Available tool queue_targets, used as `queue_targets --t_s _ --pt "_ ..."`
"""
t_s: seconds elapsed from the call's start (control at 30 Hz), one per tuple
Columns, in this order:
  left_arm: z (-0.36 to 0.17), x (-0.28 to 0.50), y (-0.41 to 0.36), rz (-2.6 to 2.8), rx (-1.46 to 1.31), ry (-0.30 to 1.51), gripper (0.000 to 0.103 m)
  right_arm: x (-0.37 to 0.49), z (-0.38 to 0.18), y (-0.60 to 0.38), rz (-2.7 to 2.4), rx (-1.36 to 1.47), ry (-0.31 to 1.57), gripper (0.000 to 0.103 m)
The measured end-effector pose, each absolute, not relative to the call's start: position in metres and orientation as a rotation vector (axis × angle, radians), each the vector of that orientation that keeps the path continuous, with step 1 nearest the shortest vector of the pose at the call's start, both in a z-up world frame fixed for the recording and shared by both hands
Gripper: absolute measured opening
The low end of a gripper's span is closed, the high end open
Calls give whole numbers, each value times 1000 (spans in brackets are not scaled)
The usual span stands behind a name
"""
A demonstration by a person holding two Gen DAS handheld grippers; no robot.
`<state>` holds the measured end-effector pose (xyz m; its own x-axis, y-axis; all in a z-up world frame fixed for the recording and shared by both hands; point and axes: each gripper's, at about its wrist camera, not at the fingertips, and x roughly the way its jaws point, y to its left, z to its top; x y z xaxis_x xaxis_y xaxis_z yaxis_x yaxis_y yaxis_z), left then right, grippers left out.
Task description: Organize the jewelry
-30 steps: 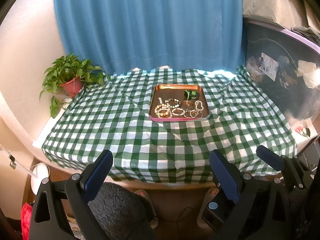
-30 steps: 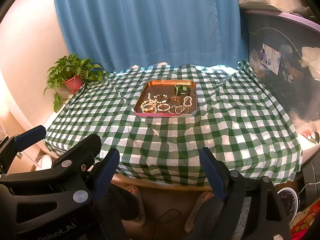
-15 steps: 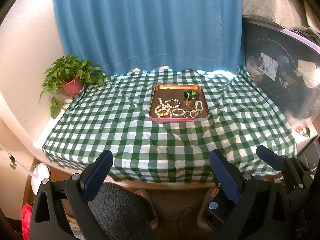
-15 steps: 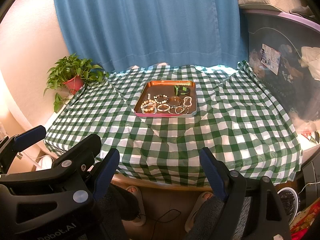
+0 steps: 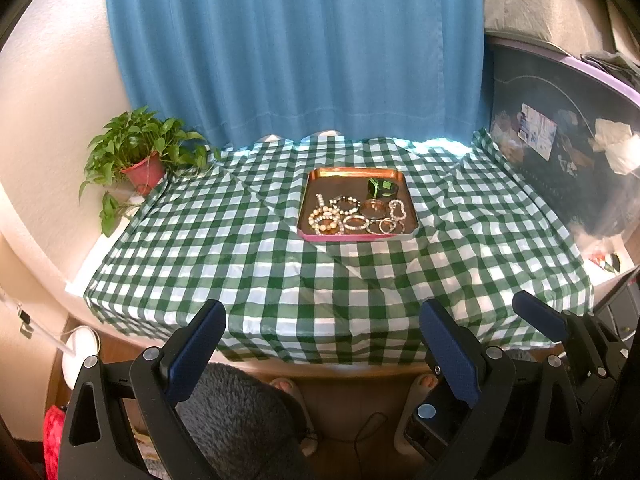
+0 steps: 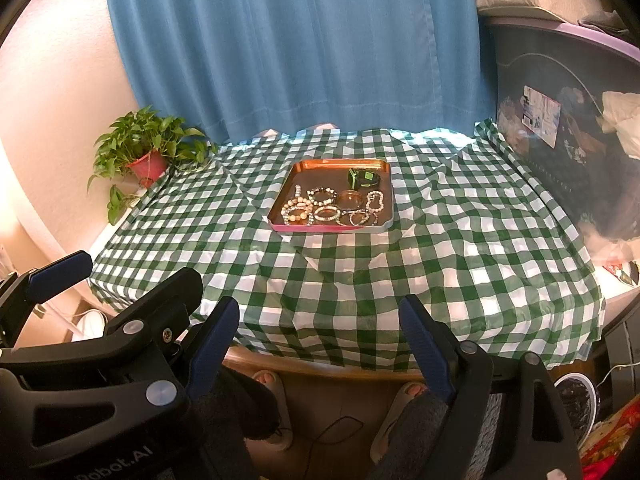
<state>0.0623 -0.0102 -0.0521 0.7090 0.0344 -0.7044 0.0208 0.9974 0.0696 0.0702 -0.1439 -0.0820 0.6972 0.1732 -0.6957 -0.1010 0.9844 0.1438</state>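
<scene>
Nearest the lens, low in both wrist views, the left gripper [image 5: 320, 344] and right gripper [image 6: 318, 330] hang short of the bench edge, jaws spread wide and nothing between the blue pads. In the right wrist view the left gripper fills the lower left corner; in the left wrist view one blue finger of the right gripper shows at lower right. Below them, at the bottom of the frame, grey fuzzy fabric and two slippered feet [image 6: 406, 394] under the bench.

Mid-frame: green-and-white checked cloth [image 5: 280, 276] covering the bench, creased, hanging over the near edge.

Farther back, just right of centre in the left wrist view: copper-coloured tray [image 5: 352, 172] with a pink front edge, flat on the cloth. Beaded bracelets and bangles [image 5: 356, 216] crowd its near half, some touching. Dark green-trimmed item [image 5: 382, 189] sits apart in the far right corner; too small to identify.

Far left: potted plant [image 5: 140, 152] in a red pot. Behind everything, blue curtain [image 5: 296, 48]. Upper right: dark cluttered surface.
</scene>
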Motion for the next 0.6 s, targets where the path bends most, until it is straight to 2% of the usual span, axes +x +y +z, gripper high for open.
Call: queue_targets --t_s 0.6 --pt "-53 60 -9 13 77 784 98 70 -84 -143 154 99 789 80"
